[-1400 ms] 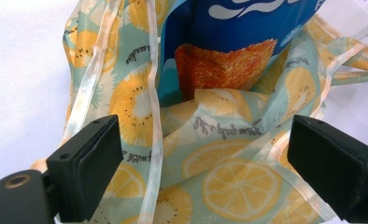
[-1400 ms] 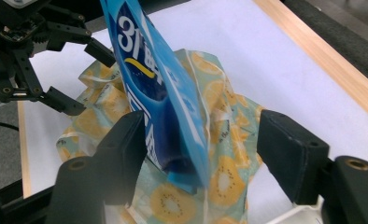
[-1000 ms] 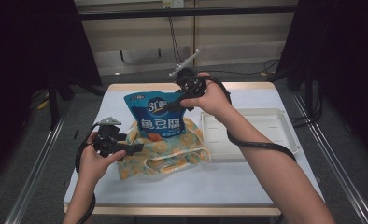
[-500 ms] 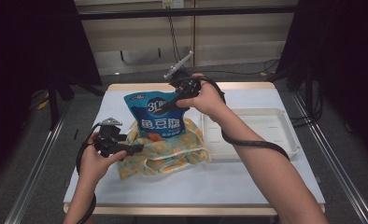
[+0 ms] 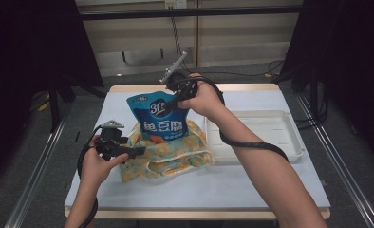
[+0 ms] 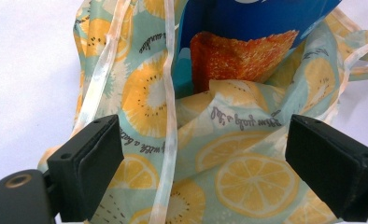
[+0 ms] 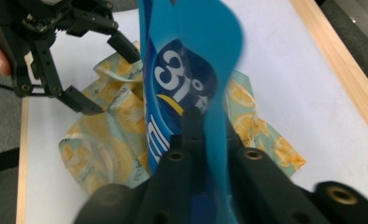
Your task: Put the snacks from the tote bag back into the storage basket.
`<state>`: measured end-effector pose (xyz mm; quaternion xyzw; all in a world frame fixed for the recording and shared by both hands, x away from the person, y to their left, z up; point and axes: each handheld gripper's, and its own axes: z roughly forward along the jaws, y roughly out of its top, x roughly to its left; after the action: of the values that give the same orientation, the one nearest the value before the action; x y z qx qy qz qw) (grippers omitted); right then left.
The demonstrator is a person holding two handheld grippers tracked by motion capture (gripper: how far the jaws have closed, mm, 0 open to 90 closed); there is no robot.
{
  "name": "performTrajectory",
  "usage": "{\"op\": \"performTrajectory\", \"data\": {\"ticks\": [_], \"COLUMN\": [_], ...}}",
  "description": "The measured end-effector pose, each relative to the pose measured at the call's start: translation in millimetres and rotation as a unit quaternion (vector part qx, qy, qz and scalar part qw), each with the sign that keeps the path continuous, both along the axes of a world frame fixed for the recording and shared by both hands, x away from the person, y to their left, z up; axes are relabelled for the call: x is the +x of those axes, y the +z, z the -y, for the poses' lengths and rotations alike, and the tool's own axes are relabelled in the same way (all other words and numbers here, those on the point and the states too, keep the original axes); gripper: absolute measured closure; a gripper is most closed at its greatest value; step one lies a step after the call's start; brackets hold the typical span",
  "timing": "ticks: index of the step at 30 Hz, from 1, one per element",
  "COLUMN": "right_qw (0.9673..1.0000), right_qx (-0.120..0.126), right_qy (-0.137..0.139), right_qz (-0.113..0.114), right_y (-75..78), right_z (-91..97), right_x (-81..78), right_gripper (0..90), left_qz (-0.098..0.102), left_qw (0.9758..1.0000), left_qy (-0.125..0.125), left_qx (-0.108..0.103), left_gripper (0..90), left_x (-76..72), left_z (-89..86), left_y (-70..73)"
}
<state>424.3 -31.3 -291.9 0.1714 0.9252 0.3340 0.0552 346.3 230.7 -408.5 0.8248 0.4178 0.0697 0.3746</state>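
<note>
A blue snack pouch stands upright with its lower end inside a lemon-print fabric bag lying on the white table. My right gripper reaches in from behind. Its jaws have just been closing and are now shut on the pouch's top edge, with the right gripper pinching the foil. My left gripper rests at the bag's left side. In the left gripper view the left gripper stands open wide over the bag's mouth, and the pouch sits beyond it.
A shallow white tray lies on the table right of the bag. The table's wooden far edge is just behind the right hand. Black cables trail from both grippers. In the right gripper view the left gripper hovers by the bag's edge.
The right gripper's jaws have closed onto the pouch's top, and that hand has shifted slightly left. The left hand and the bag have stayed put.
</note>
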Motion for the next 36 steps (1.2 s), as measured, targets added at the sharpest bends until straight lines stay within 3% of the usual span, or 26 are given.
{"op": "performTrajectory", "data": {"ticks": [4, 8, 18, 36], "right_qw": [0.9999, 1.0000, 0.9999, 0.9996], "right_qx": [-0.011, -0.002, 0.015, 0.029], "right_qy": [0.012, 0.006, 0.008, -0.002], "right_qz": [0.004, -0.007, 0.002, 0.001], "right_y": [1.7, 2.1, 12.2, 69.4], "right_z": [-2.6, -2.1, 6.5, 17.0], "right_x": [-0.3, 0.1, -1.0, -12.0], "right_gripper": [90.0, 90.0, 90.0, 90.0], "left_qz": [0.002, 0.000, 0.002, 0.001], "left_qw": [1.0000, 1.0000, 0.9999, 1.0000], "left_qy": [-0.002, -0.004, -0.008, -0.003], "left_qx": [0.002, 0.002, 0.008, -0.004], "left_gripper": [11.1, 11.1, 11.2, 11.3], "left_x": [0.0, -0.1, -0.3, -1.7], "left_z": [-0.9, -1.2, -1.7, -0.2], "left_y": [0.7, 1.0, 1.9, 0.3]}}
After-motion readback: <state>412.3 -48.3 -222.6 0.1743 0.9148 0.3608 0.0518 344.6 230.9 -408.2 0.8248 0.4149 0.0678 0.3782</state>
